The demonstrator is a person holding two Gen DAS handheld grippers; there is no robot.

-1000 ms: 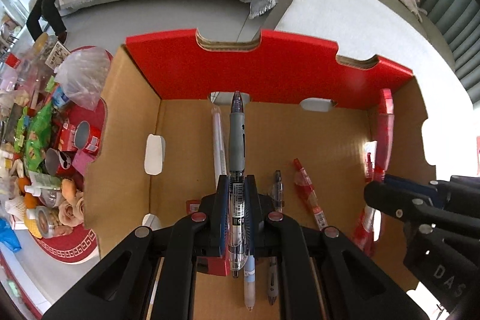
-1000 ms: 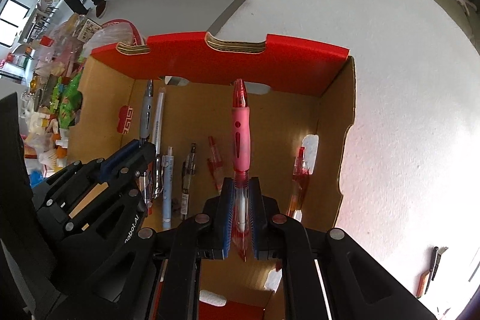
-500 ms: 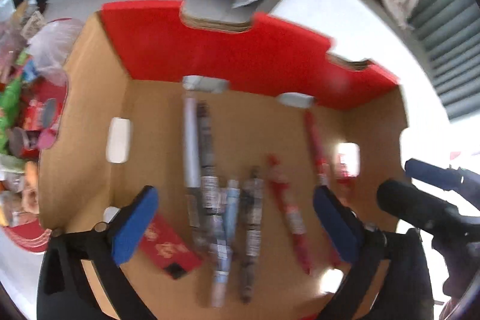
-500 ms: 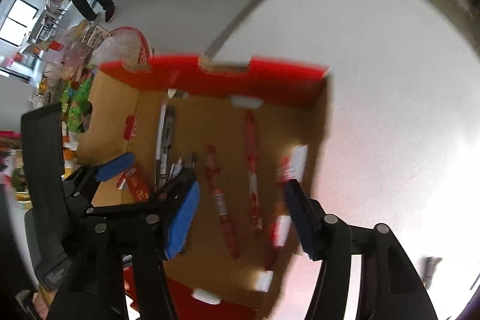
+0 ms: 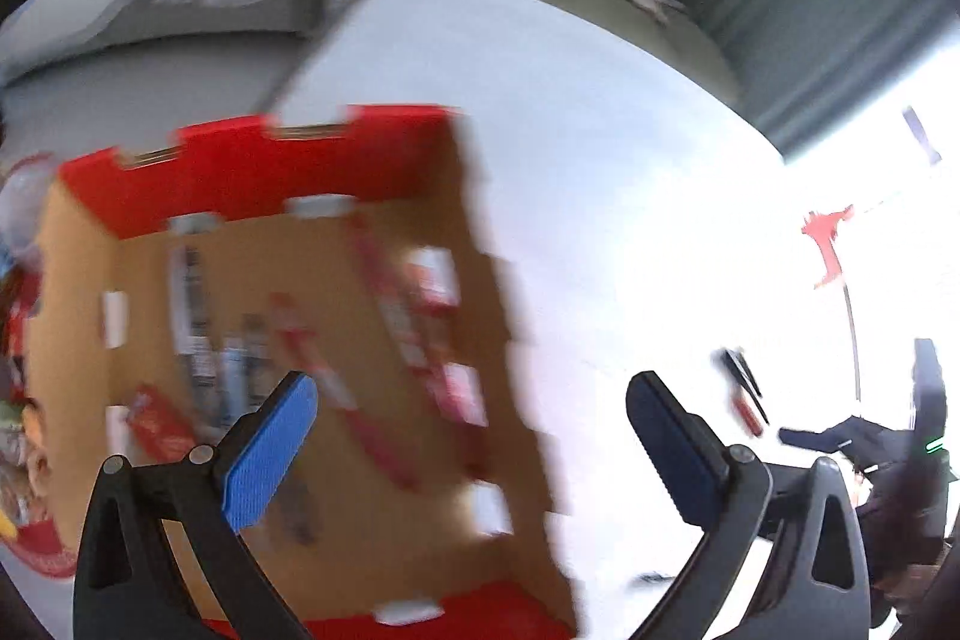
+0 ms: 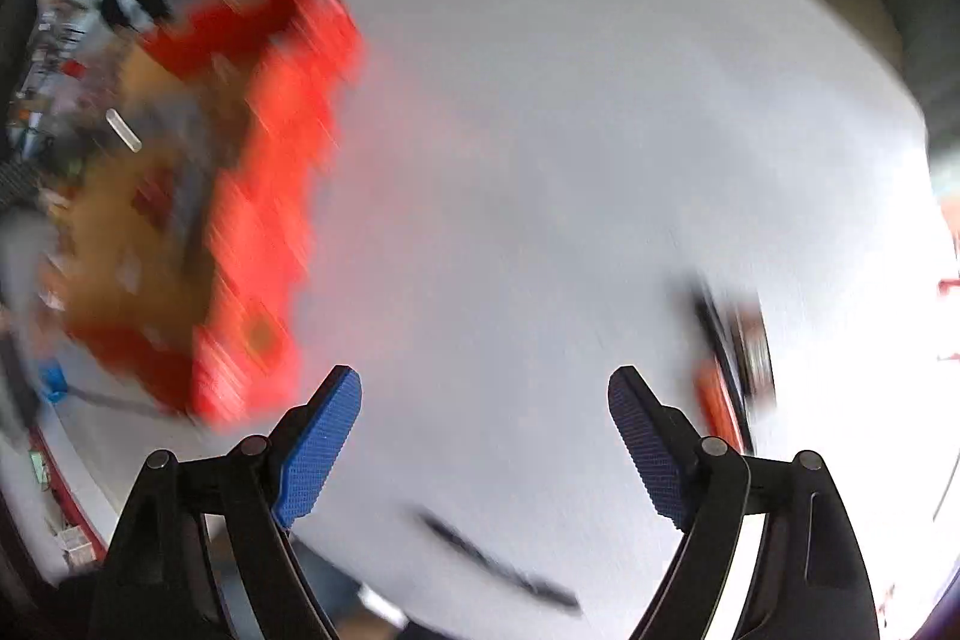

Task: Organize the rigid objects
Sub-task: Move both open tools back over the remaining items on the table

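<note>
My left gripper [image 5: 474,451] hangs wide and empty over the near right corner of the cardboard box [image 5: 504,316], its left blue pad above the box floor, its right pad above the white desk [image 5: 600,148] beside the box. Inside the box, blurred pens [image 5: 204,316] lie roughly side by side along the floor, red ones [image 5: 384,280] toward the right wall, all ahead and to the left of that gripper. My right gripper [image 6: 485,436] is likewise spread wide with nothing between its pads, over bare desk well to the right of the box [image 6: 264,172]. A dark and orange pair of tools [image 6: 726,352] lies on the desk just ahead of its right pad; a dark pen [image 6: 498,562] lies between the fingers, nearer the camera.
</note>
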